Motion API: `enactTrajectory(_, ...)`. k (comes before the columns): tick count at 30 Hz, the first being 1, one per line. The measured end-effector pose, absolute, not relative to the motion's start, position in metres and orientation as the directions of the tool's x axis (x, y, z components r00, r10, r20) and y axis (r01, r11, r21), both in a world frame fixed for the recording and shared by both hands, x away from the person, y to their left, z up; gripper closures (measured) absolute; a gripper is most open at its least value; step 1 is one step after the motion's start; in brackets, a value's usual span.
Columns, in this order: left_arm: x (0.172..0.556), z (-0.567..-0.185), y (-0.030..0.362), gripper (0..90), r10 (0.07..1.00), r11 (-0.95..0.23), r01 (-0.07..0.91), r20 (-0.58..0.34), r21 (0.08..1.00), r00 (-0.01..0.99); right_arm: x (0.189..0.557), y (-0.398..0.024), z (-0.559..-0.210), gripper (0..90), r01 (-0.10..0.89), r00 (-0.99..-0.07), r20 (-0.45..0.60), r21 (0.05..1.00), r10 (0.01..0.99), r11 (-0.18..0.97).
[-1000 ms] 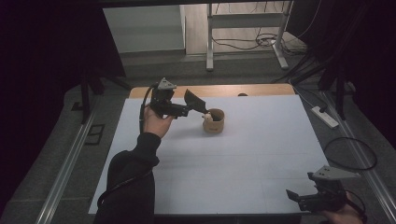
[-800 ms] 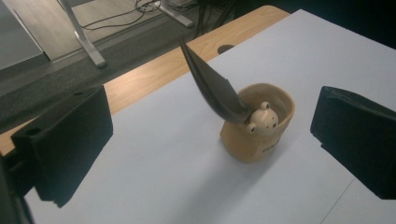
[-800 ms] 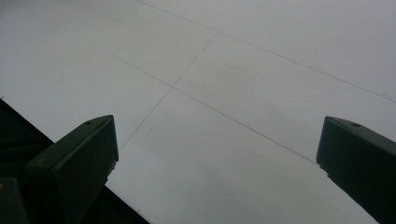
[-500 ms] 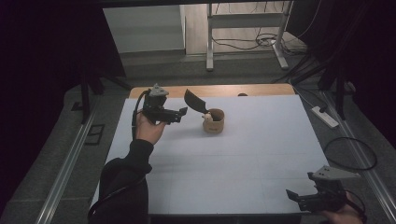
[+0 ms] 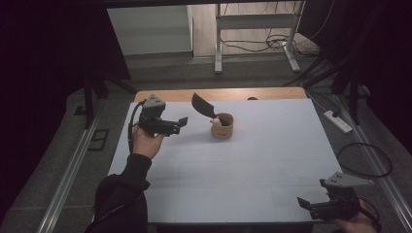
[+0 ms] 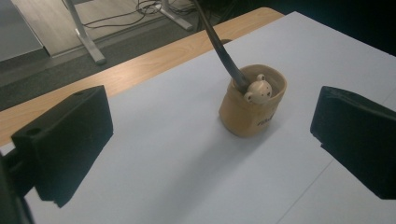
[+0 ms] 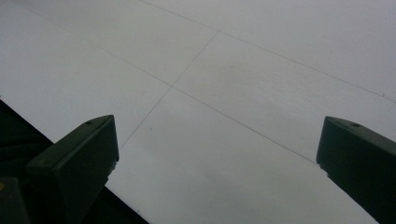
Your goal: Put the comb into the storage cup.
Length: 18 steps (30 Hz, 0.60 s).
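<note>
A tan cup (image 5: 223, 127) (image 6: 252, 105) with a small bear figure on its rim stands on the white table (image 5: 233, 165) near the back middle. A black spatula (image 5: 203, 106) (image 6: 219, 44) stands in the cup and leans to the left. My left gripper (image 5: 180, 122) (image 6: 210, 154) hovers open to the left of the cup, apart from it, jaws wide with nothing between them. My right gripper (image 5: 305, 206) (image 7: 219, 168) is open low at the table's front right corner, over bare white surface.
A wooden strip (image 5: 218, 93) runs along the table's far edge. A white power strip (image 5: 336, 121) and cables (image 5: 364, 158) lie on the floor at the right. A metal rail (image 5: 73, 165) runs along the left side. A desk frame (image 5: 252, 34) stands behind.
My left gripper has drawn back to the left, away from the cup, and the spatula stays leaning in the cup. The right gripper has not moved.
</note>
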<state>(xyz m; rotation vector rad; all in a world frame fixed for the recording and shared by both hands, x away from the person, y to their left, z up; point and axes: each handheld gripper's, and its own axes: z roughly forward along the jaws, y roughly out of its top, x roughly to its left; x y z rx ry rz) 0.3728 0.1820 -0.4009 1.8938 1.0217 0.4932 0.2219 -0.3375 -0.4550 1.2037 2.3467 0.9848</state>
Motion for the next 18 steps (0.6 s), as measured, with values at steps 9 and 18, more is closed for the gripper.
enactTrajectory(9, 0.357, -0.407, 0.184, 0.0, 0.807, -0.271, 0.447, -0.052, 0.852, 0.588, 0.222, -0.337, -0.455, 0.0, 0.583, -0.590, 0.024, 0.705, 0.807, 0.405)
enactTrajectory(18, 0.342, -0.423, 0.188, 0.0, 0.808, -0.247, 0.452, -0.076, 0.857, 0.585, 0.222, -0.337, -0.455, 0.0, 0.583, -0.590, 0.023, 0.705, 0.807, 0.405)
